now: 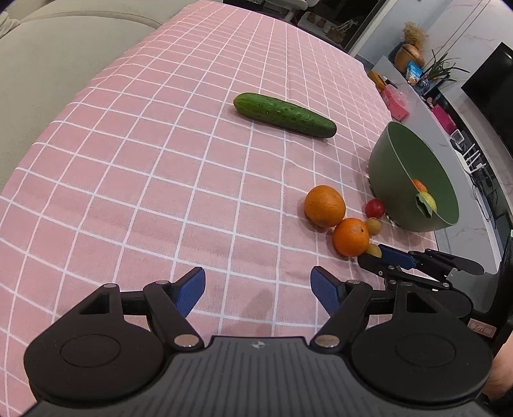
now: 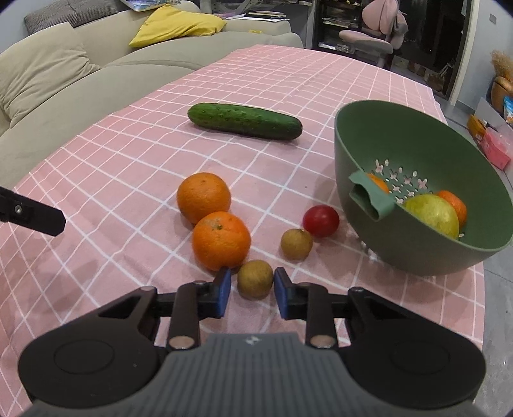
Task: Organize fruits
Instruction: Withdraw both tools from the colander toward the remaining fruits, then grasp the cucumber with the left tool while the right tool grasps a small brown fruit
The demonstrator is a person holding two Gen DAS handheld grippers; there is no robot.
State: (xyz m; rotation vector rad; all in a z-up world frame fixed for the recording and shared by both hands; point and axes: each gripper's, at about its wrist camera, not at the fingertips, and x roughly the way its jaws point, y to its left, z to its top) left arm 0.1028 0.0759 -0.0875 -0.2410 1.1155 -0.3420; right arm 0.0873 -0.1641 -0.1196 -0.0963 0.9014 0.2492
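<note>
While the right gripper (image 2: 252, 290) sits low centre of its view, its blue pads (image 2: 224, 293) flank a small brown fruit (image 2: 255, 278) with narrow gaps each side; contact not visible, so it's bracketed, not clearly clamped. Left gripper (image 1: 257, 290) is spread wide over bare pink checked cloth (image 1: 128, 192), holding nothing.

Just past the bracketed fruit, touching or nearly so on its left: near orange (image 2: 221, 240), with the second orange (image 2: 203, 197) pressed against it behind. Right of centre, a second small brown fruit (image 2: 296, 243) sits beside a red tomato-like fruit (image 2: 321, 220). These crowd the path on the left and ahead.

Right side of the frame: green colander bowl (image 2: 368, 134), tilted toward the camera, handle tab at its near rim. Inside it a yellow-green fruit (image 2: 431, 215) and two orange fruits, partly hidden.

Further back, centre: cucumber (image 2: 245, 121) lying flat on its own, well apart from the cluster.

Upper left: beige sofa (image 2: 48, 96) with a yellow cushion (image 2: 176, 24).
</note>
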